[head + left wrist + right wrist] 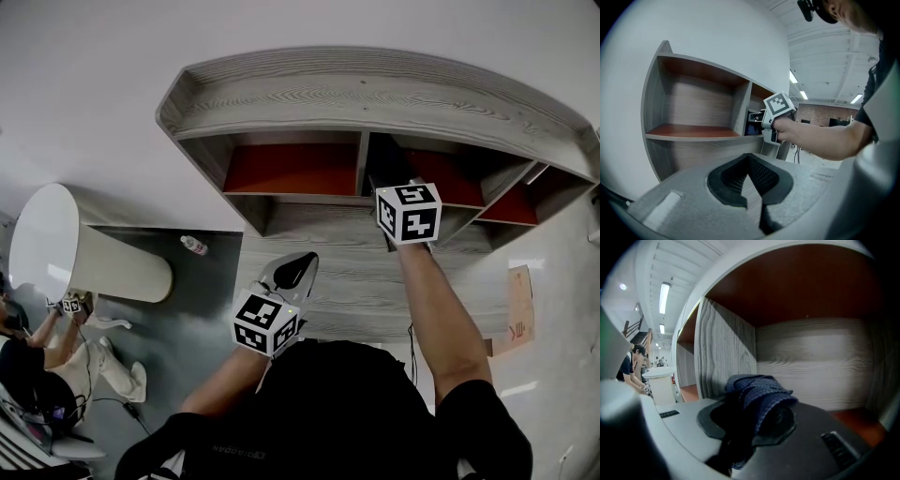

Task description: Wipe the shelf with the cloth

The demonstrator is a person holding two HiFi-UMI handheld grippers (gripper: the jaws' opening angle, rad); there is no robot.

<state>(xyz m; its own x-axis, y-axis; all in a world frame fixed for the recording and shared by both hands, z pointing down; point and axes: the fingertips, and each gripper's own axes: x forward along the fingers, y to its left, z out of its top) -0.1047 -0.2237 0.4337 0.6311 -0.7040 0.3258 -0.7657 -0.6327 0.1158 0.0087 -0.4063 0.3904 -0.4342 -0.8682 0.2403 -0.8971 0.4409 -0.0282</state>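
A grey wooden shelf [375, 94] with red-brown boards stands against the white wall. My right gripper [392, 183] reaches into its middle compartment, with the marker cube just outside. This gripper [757, 416] is shut on a bunched dark blue cloth [759, 390], held above the red board [855, 420] near the grey back panel. The left gripper view shows the shelf [693, 131] and my right gripper [764, 123] at the divider. My left gripper [291, 270] hangs lower, in front of the shelf's grey base, shut [749, 159] on nothing.
A white round pedestal table [75, 253] stands at the left, with a small bottle [193, 246] on the floor beside it. A person [37, 352] bends down at the far left. A brown paper sheet [517, 309] lies at the right.
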